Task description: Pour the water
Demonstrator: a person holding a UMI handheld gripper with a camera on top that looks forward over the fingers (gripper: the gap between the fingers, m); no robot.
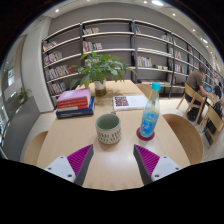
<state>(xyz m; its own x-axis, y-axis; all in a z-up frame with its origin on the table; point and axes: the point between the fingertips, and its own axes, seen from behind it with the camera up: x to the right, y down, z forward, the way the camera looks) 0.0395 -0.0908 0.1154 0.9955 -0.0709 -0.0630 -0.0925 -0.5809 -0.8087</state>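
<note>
Gripper view shows the gripper (113,160) released, its two magenta pads (78,158) spread apart with nothing between them. Just ahead on the wooden table (70,135) stand one green patterned cup (108,128) and, beside it, one blue water bottle (150,112). Beyond lie one stack of books (74,100), one open magazine (128,101) and one potted plant (99,70); a seated person (198,84) is hard to make out.

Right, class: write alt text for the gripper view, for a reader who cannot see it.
An open gripper hovers over a wooden table, a green mug and a blue water bottle standing just ahead of its fingers. Beyond them lie stacked books and a potted plant, with library shelves behind.
</note>
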